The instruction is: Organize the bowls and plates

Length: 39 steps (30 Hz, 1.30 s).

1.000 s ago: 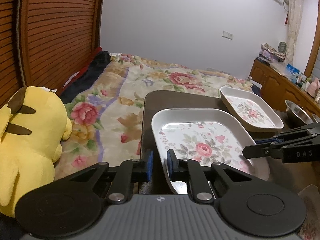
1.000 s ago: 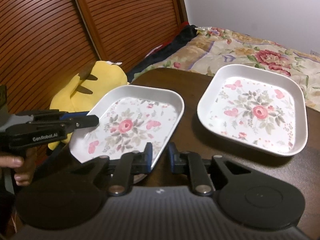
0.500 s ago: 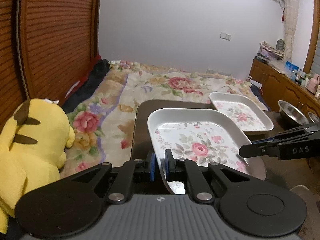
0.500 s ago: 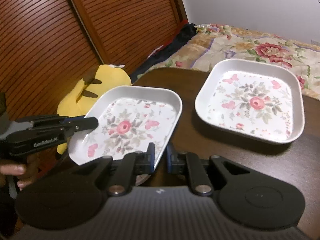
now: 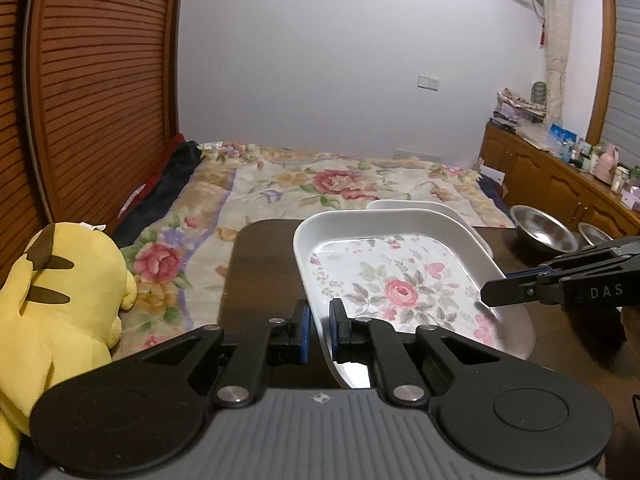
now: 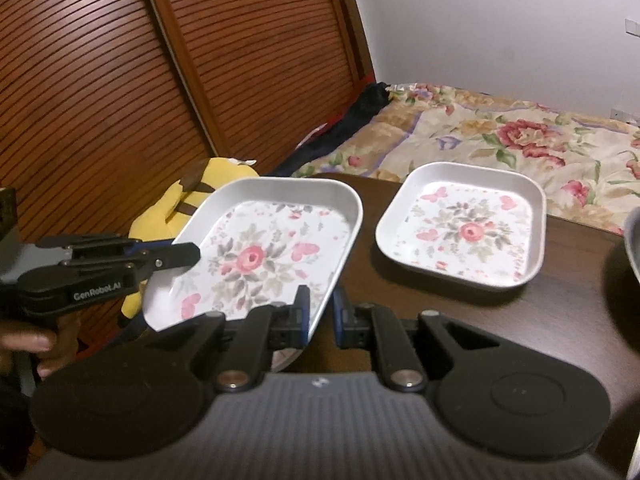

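A white square plate with a rose print [image 5: 400, 276] [image 6: 264, 256] is held up above the dark table [image 5: 260, 264]. My left gripper [image 5: 319, 330] is shut on its left rim; it also shows in the right wrist view [image 6: 176, 256]. My right gripper [image 6: 320, 316] is shut on its right rim and shows in the left wrist view [image 5: 504, 292]. A second, matching plate [image 6: 468, 228] lies flat on the table to the right, mostly hidden behind the held plate in the left wrist view [image 5: 432, 208].
Two steel bowls [image 5: 544, 232] stand at the table's right end. A yellow plush toy [image 5: 60, 300] sits left of the table, by the wooden slatted wall. A floral bed [image 5: 320, 184] lies behind the table, a cluttered sideboard [image 5: 560, 176] at the right.
Both grippers have raised the held plate off the table and carried it a little toward the second plate. The second plate has not moved.
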Tool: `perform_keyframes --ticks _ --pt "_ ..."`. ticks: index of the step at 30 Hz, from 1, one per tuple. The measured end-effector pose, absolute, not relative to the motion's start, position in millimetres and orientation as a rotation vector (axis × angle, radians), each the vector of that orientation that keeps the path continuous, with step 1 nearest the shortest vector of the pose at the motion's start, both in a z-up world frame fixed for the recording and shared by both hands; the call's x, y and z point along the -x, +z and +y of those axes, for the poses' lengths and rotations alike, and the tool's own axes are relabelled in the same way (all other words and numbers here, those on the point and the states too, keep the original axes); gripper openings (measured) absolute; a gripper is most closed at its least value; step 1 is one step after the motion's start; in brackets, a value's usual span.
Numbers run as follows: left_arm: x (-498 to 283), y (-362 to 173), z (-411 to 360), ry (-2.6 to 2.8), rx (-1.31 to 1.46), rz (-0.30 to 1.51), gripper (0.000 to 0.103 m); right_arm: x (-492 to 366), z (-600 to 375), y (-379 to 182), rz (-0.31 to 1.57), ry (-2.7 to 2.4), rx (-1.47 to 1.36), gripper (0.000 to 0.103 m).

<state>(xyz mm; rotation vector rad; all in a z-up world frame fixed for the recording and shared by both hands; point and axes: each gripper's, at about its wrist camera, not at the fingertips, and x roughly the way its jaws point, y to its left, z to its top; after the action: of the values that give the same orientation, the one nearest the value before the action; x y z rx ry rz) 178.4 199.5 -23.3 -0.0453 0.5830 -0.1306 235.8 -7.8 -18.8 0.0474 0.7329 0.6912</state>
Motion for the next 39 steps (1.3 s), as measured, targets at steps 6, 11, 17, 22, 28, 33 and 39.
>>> perform_keyframes --ticks 6,11,17,22,28,33,39 --pt "-163 -18 184 -0.15 0.03 0.573 0.012 -218 -25 -16 0.718 0.679 -0.052 0.013" --pt "-152 -15 174 -0.156 0.022 0.571 0.012 -205 -39 -14 0.704 0.673 -0.057 0.013" --pt "-138 -15 165 -0.173 0.028 0.57 0.012 -189 -53 -12 0.684 0.671 -0.059 0.013" --pt "-125 -13 162 -0.185 0.028 0.564 0.012 -176 -60 -9 0.667 0.671 -0.053 0.013" --pt "-109 -7 160 -0.189 0.03 0.545 0.012 -165 -65 -8 0.653 0.68 -0.058 0.013" --pt "-100 -9 161 -0.194 0.038 0.553 0.012 -155 -68 -6 0.637 0.693 -0.057 0.013" --pt "-94 -27 157 -0.209 0.049 0.594 0.012 -140 -70 -17 0.651 0.699 -0.052 0.013"
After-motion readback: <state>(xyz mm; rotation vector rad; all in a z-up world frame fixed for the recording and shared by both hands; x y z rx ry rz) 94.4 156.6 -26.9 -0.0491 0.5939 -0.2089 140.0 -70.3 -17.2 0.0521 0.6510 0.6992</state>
